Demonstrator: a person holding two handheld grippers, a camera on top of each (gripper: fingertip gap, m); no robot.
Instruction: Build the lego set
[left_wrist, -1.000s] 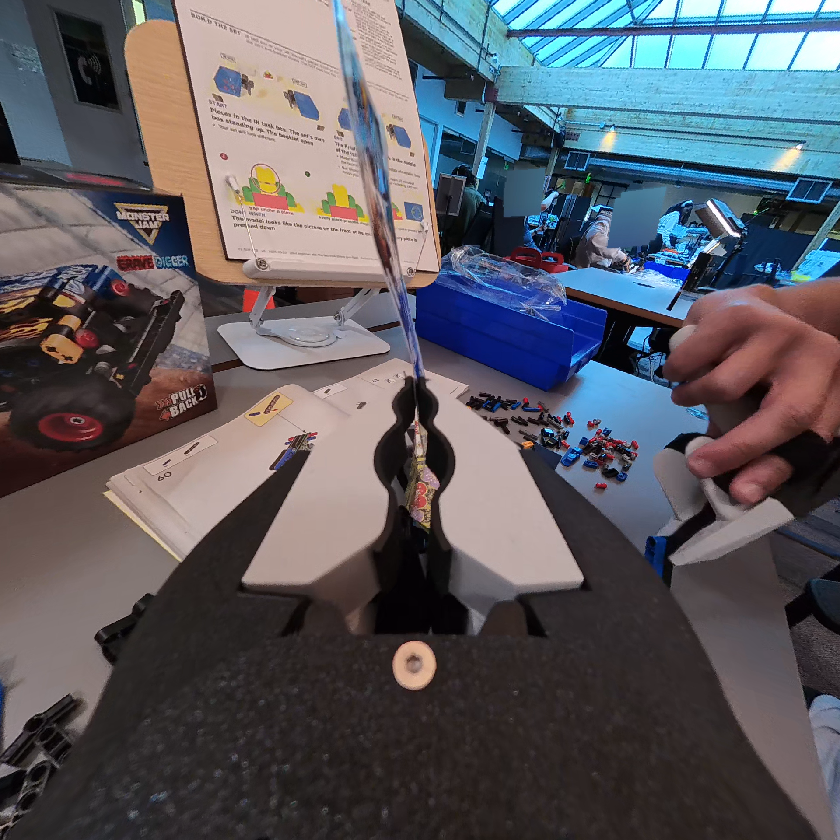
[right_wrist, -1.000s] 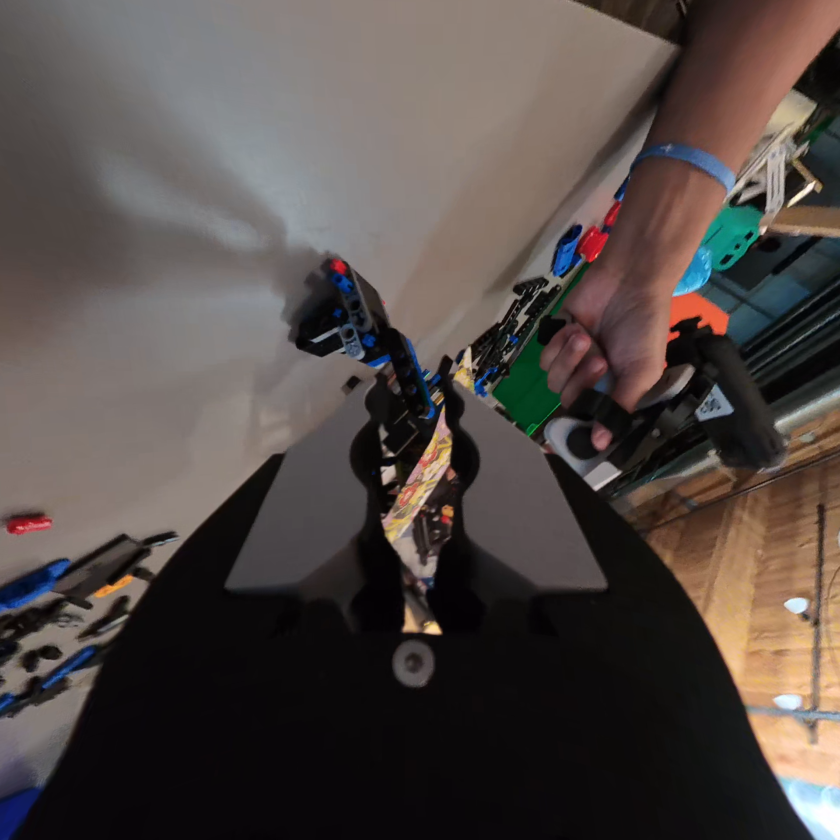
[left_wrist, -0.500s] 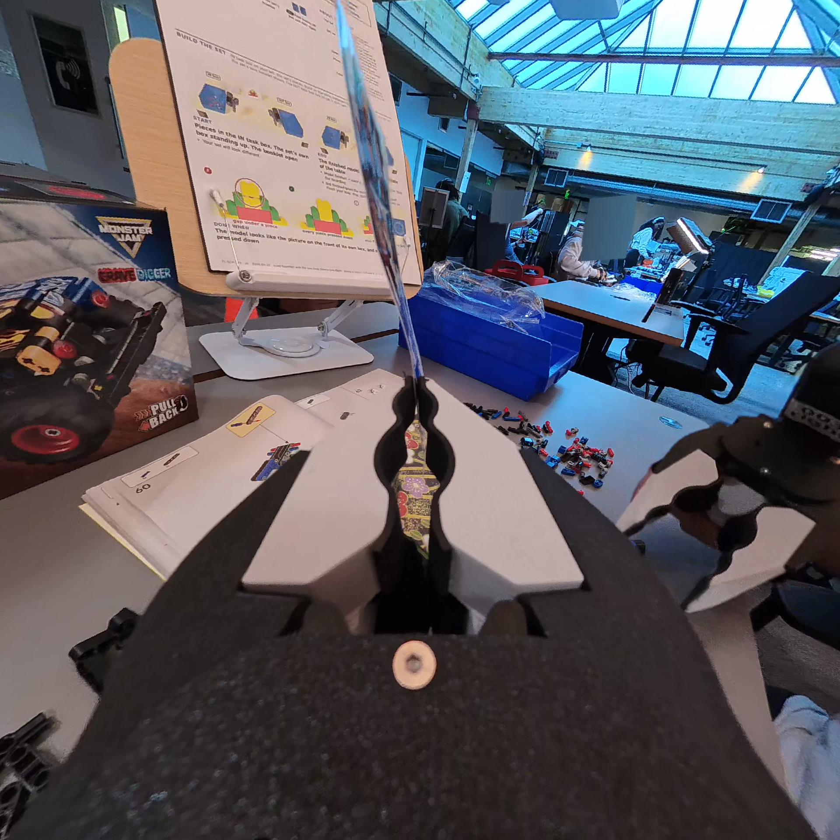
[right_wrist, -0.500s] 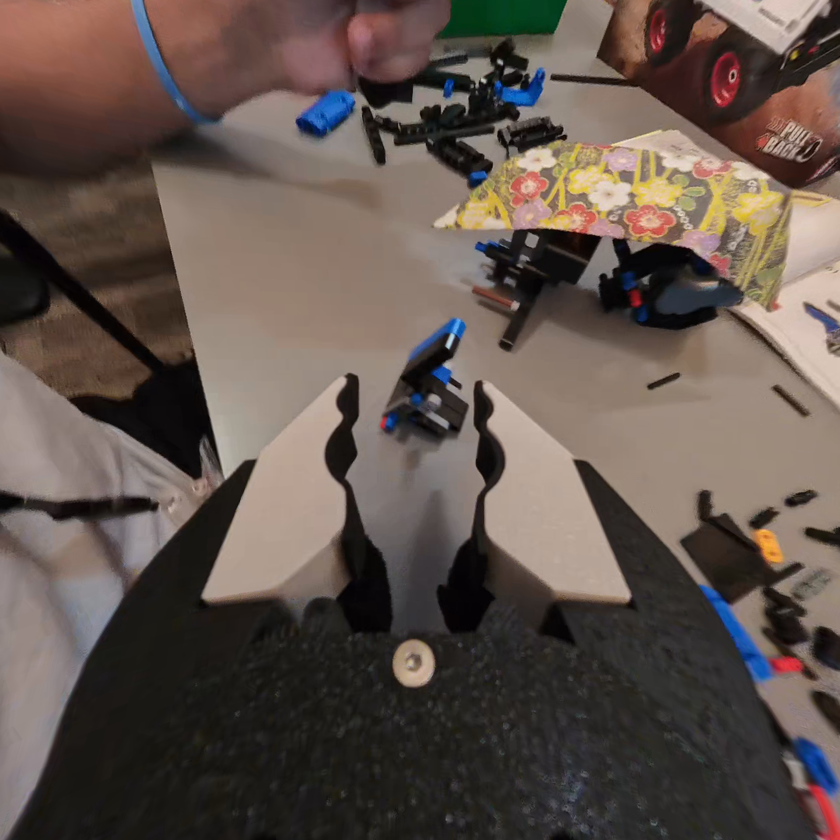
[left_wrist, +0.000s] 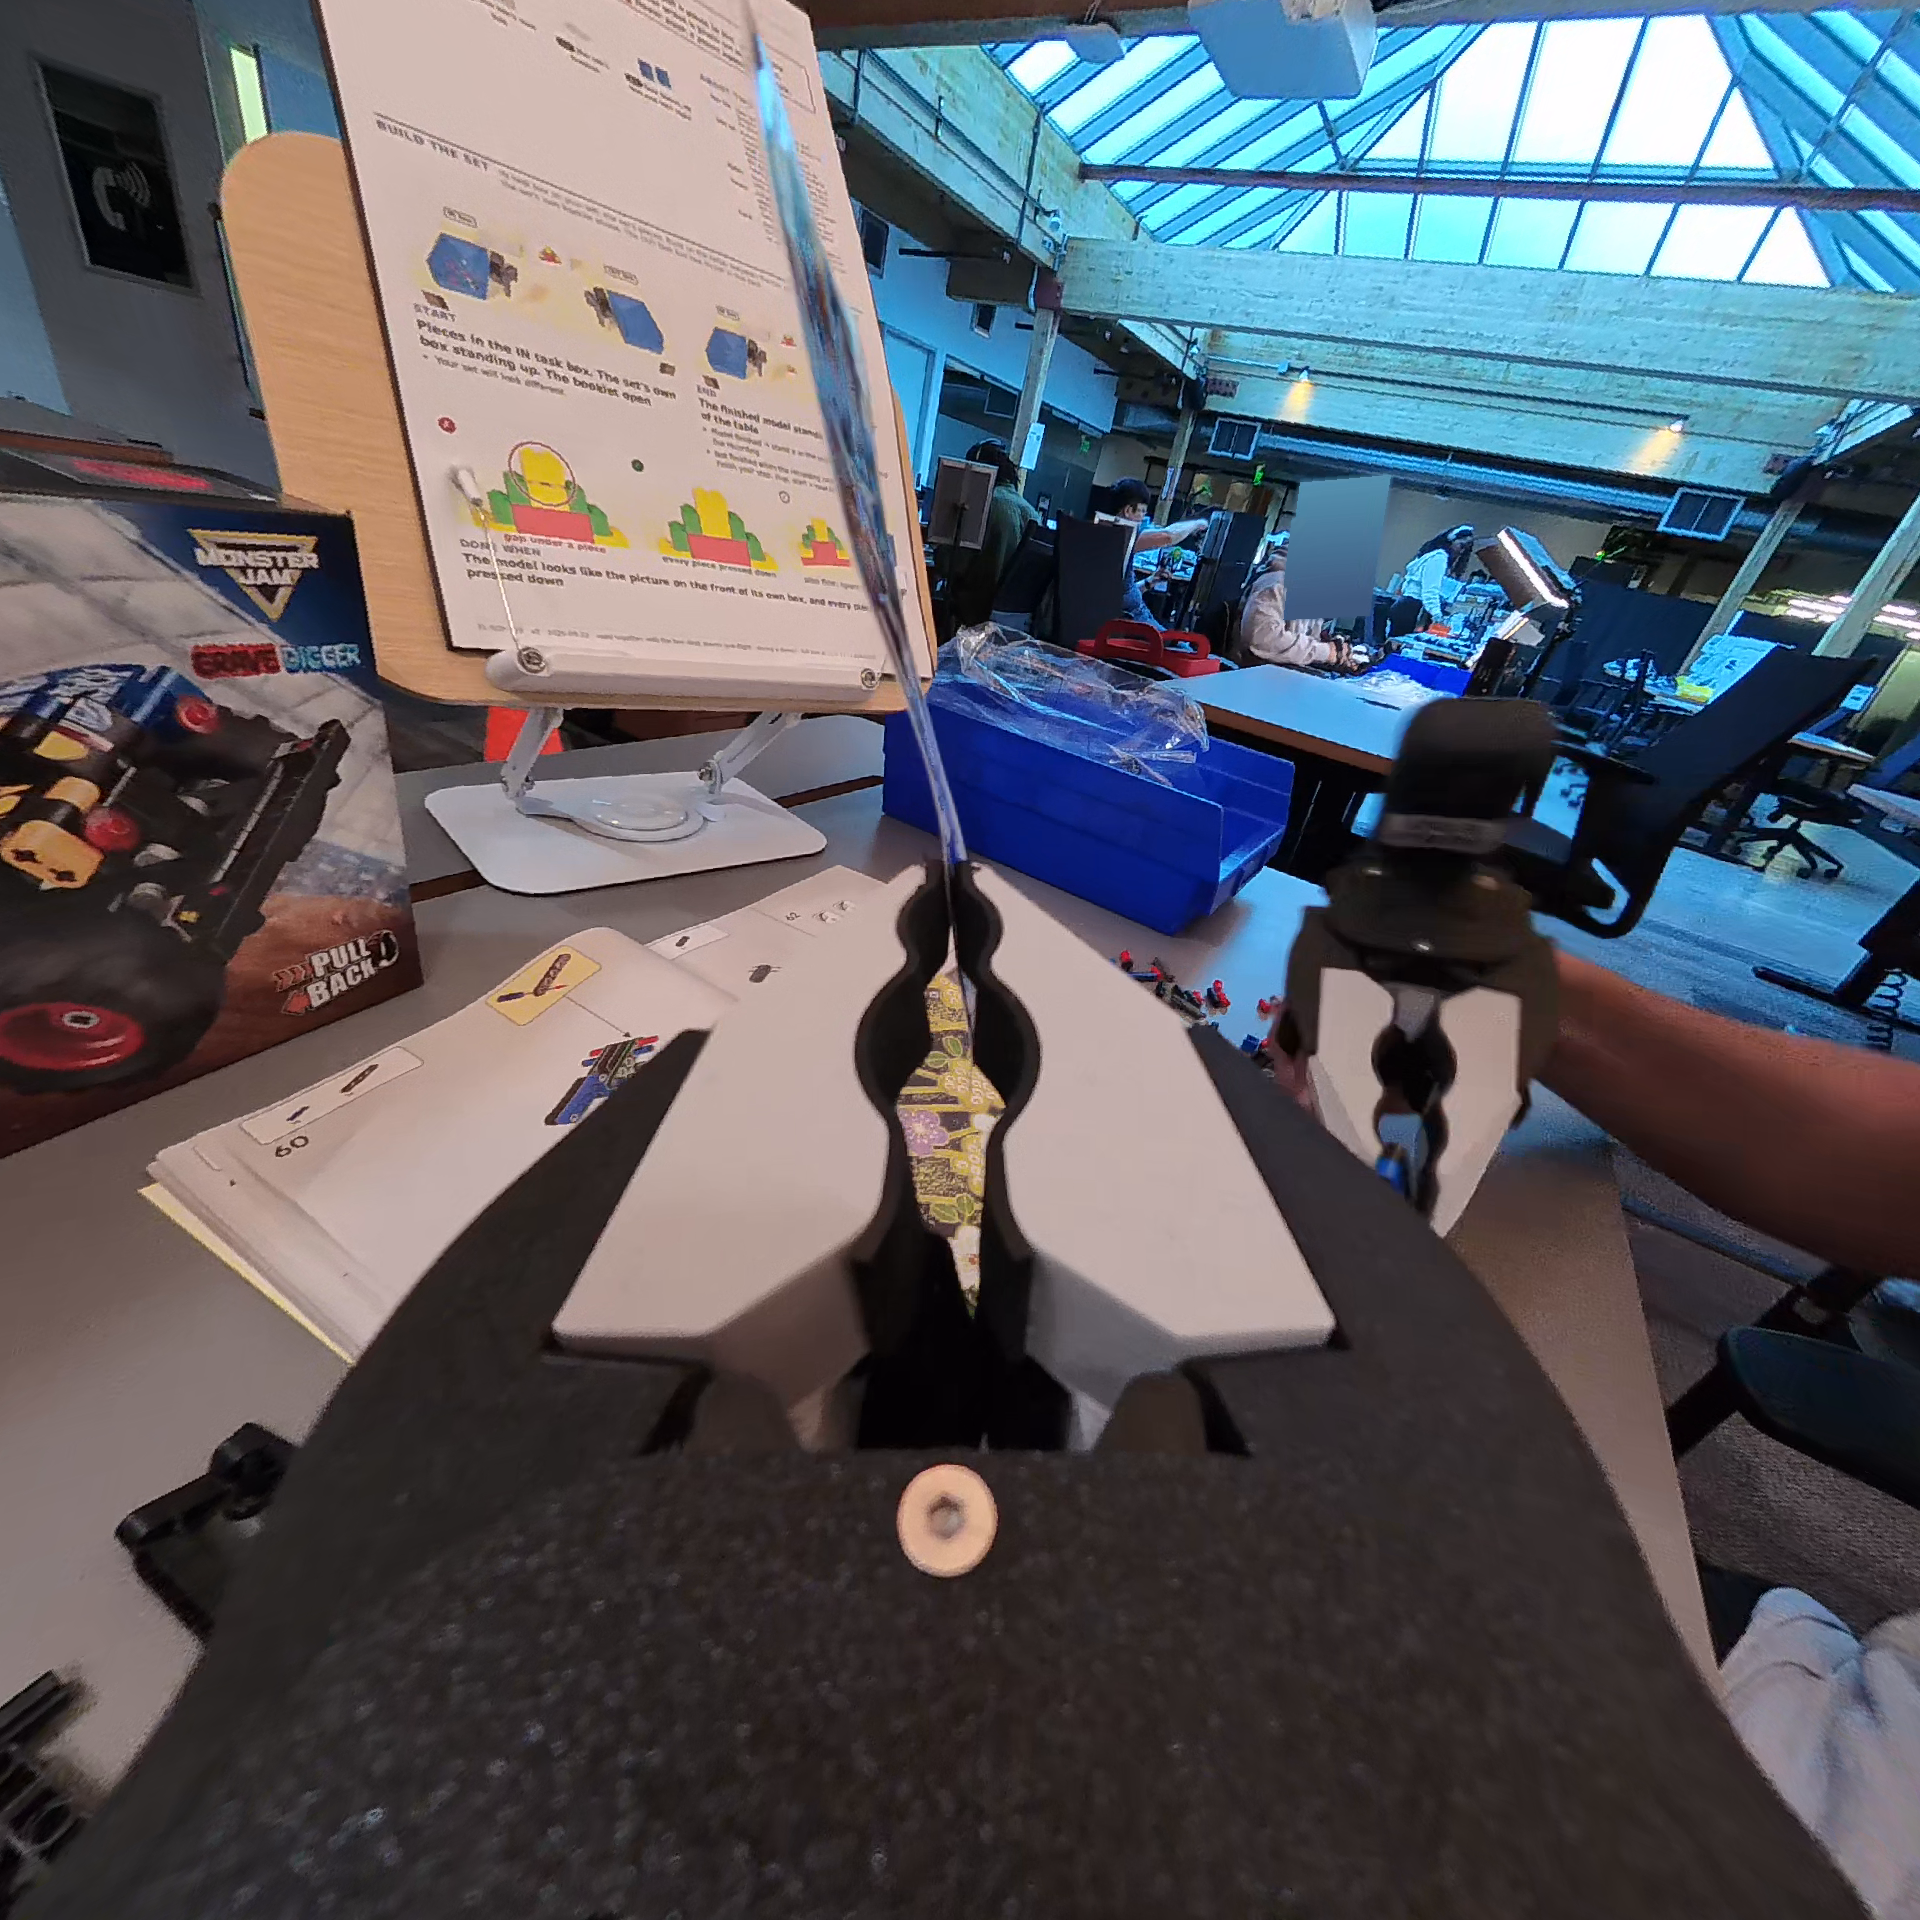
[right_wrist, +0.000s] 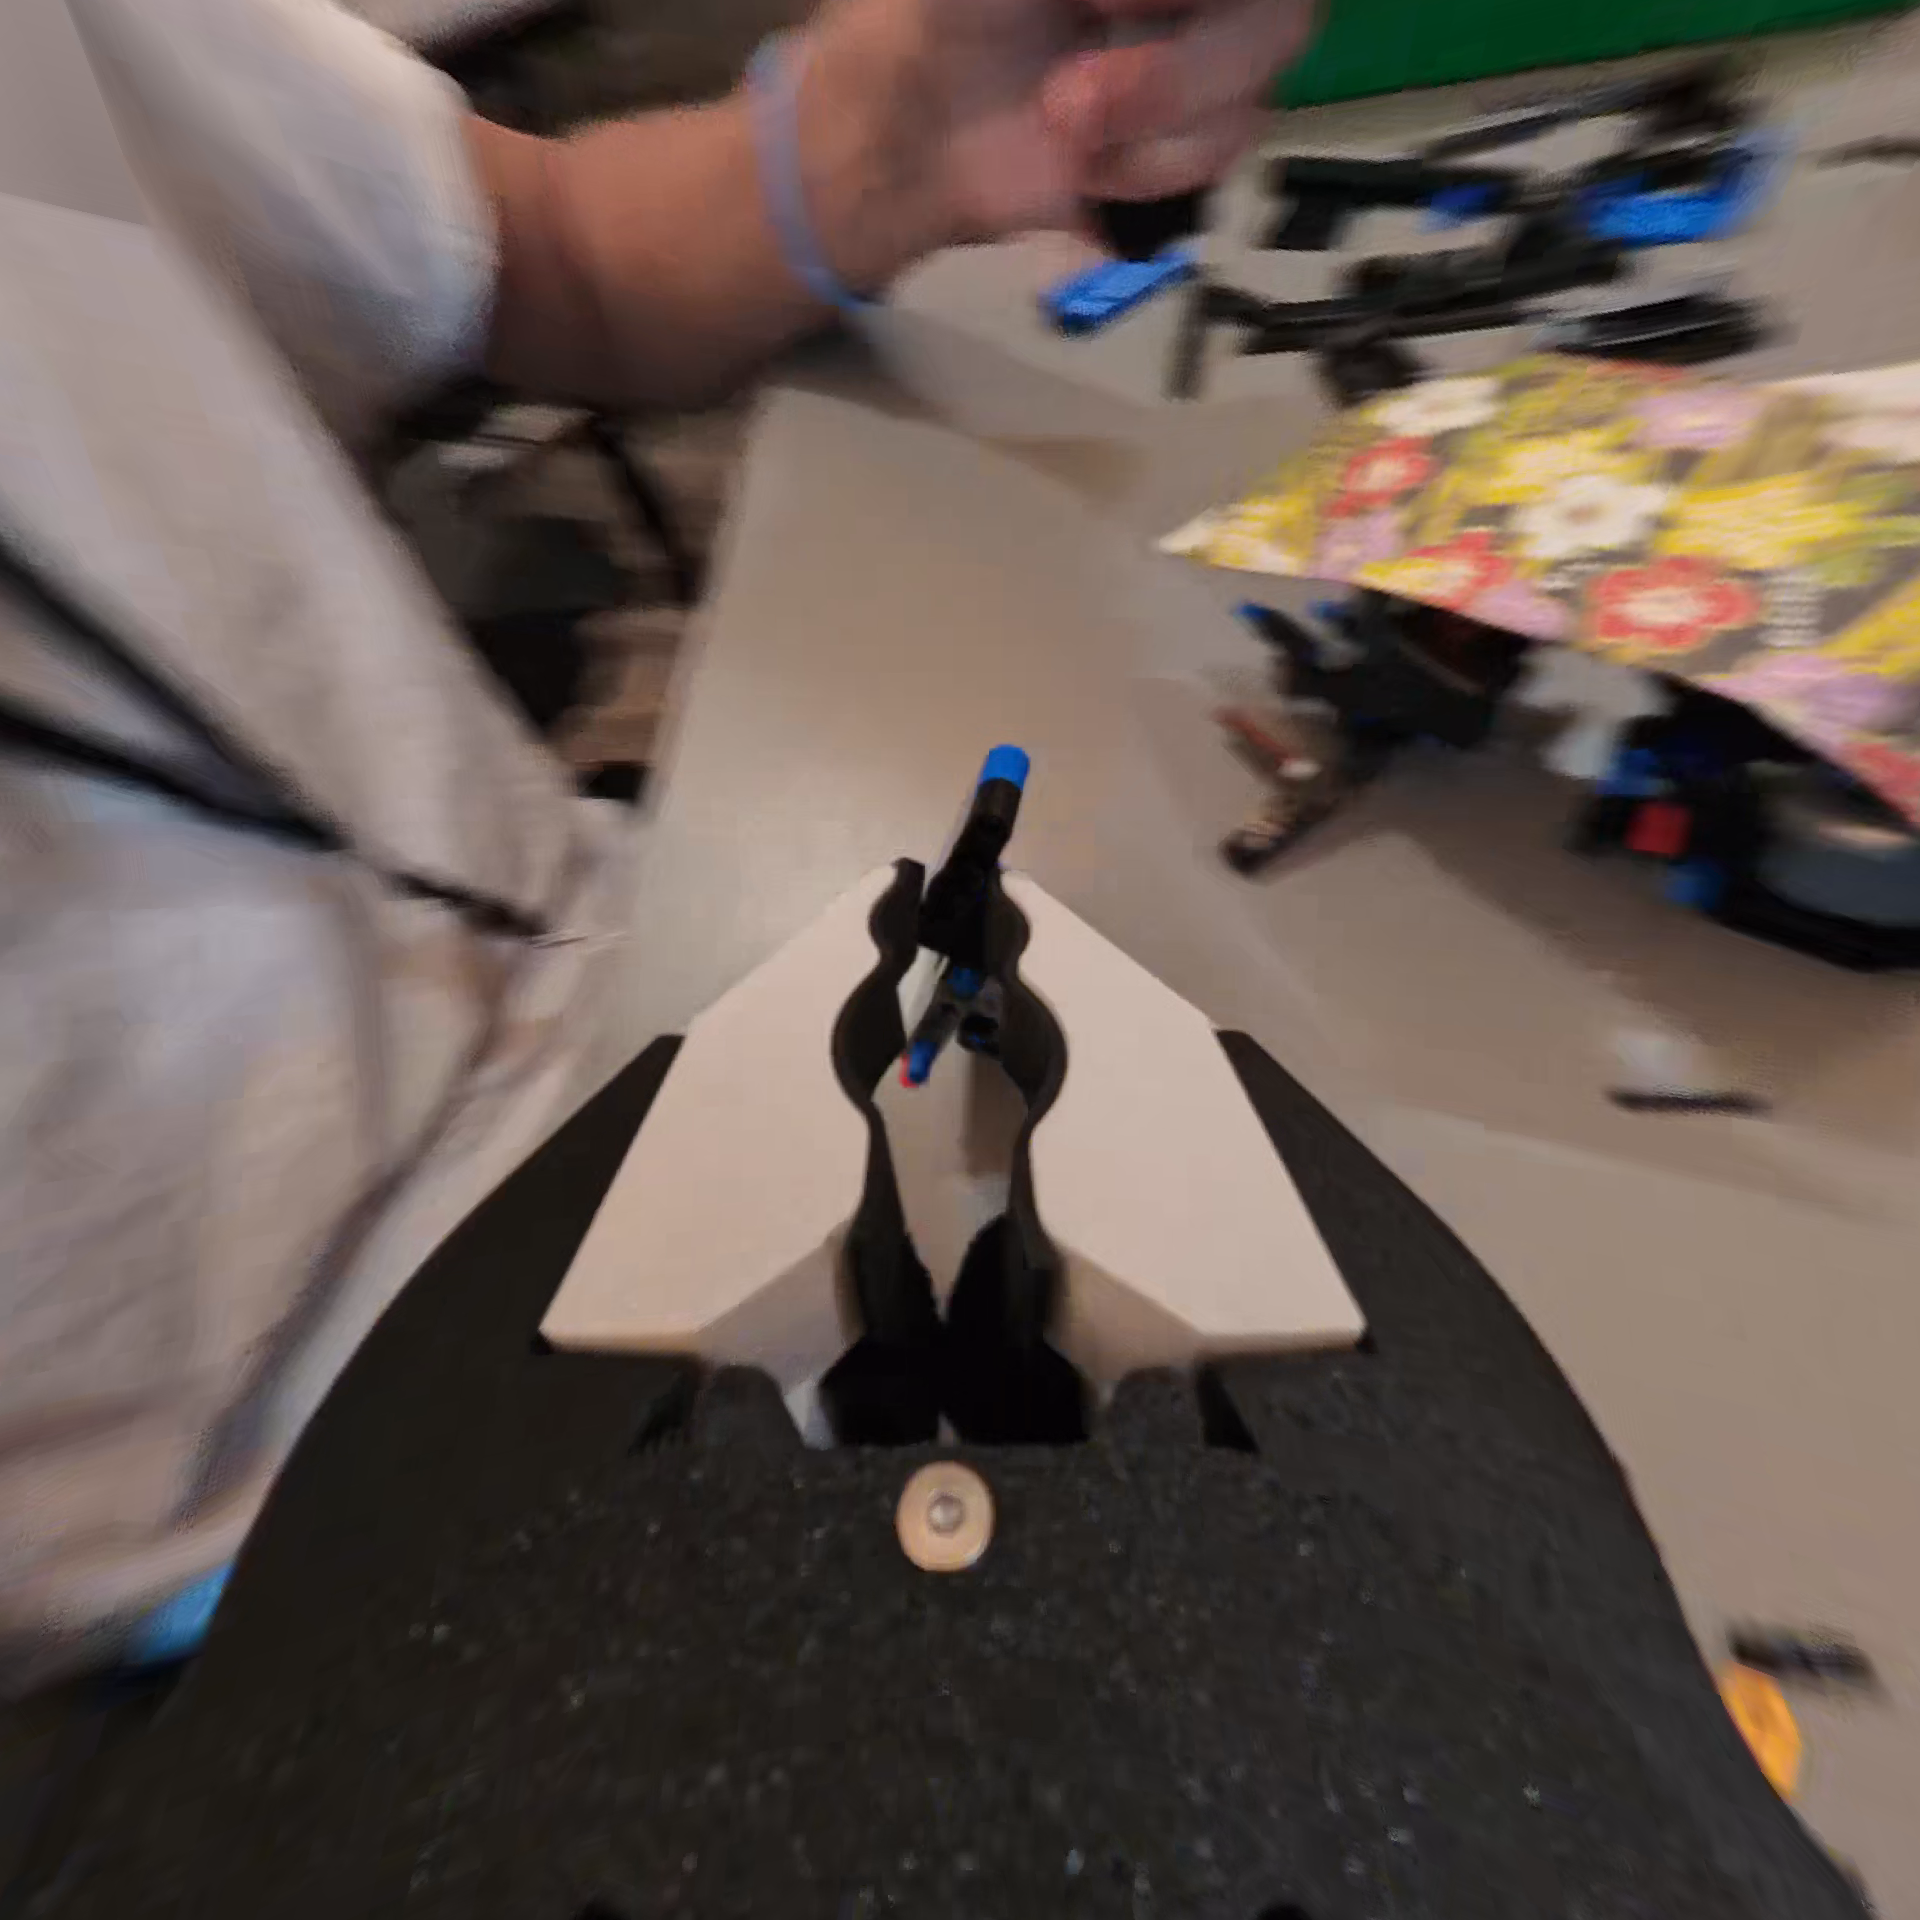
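My left gripper (left_wrist: 951, 894) has its jaws pressed together on a thin sheet of flower-patterned paper (left_wrist: 940, 1122), which stands edge-on and runs upward from the tips; in the blurred right wrist view that same sheet hangs like a canopy over a dark, partly built lego assembly with blue and red bits (right_wrist: 1725, 831) on the grey table (right_wrist: 935, 623). I judge that I am holding the sheet up to uncover the build and keep the paper clear of the work. My right gripper (right_wrist: 951, 899) is pinching a small black-and-blue lego sub-assembly with a red pin end (right_wrist: 966, 935), lifted off the table, apparently so it can be carried over to the larger build. Behind the left gripper lies an open white instruction booklet (left_wrist: 436, 1132), with the printed cardboard set box showing a monster truck (left_wrist: 177, 790) at its far left, and a white instruction sheet on a wooden stand (left_wrist: 613, 416) behind that. A blue plastic bin with a crumpled clear bag (left_wrist: 1081, 810) sits beyond, and small loose red, blue and black pieces (left_wrist: 1184, 992) lie scattered near it. The raised sheet overhangs the build, so it may obstruct the piece's approach, and the blur hides the exact mating point.
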